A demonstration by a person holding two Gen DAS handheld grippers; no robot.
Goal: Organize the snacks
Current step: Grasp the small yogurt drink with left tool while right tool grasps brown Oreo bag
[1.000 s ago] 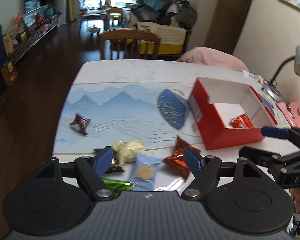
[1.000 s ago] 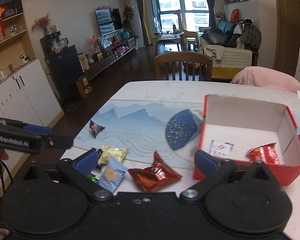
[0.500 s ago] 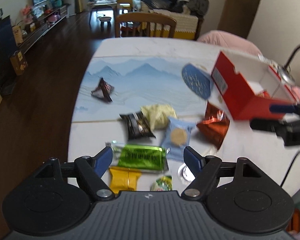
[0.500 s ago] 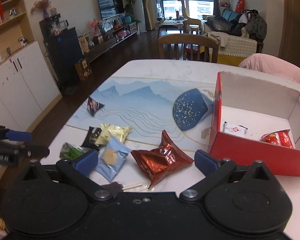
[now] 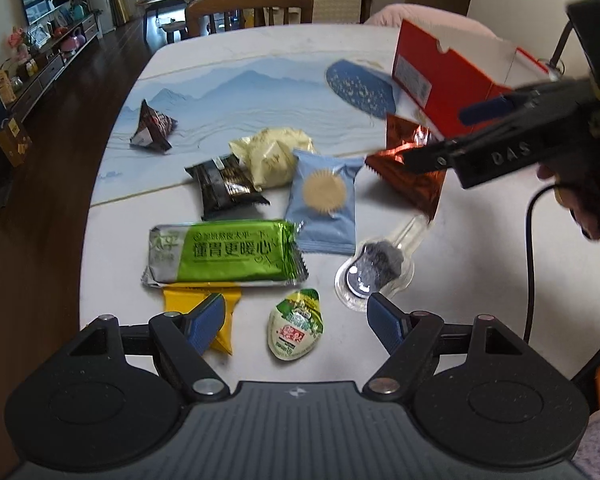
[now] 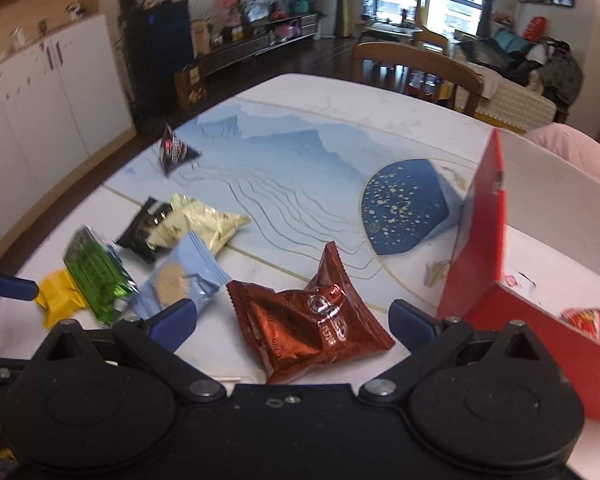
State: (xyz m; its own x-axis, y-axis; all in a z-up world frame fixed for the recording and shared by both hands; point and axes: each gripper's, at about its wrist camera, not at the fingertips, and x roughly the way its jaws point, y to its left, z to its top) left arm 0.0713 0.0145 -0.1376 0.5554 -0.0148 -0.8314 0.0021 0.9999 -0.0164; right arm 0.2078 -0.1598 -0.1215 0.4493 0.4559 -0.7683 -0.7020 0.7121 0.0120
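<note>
White marble-look counter (image 5: pixel 460 280) with blue mountain-print mat (image 5: pixel 252 92), wrapped snacks scattered; living room behind. Left gripper (image 5: pixel 296 322) and right gripper (image 6: pixel 292 316) jaws open, empty.

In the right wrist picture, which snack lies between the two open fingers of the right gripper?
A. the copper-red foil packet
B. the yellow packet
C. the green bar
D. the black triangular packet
A: the copper-red foil packet lies on the table between the blue pads of the right gripper, which stand apart and do not touch it.
</note>
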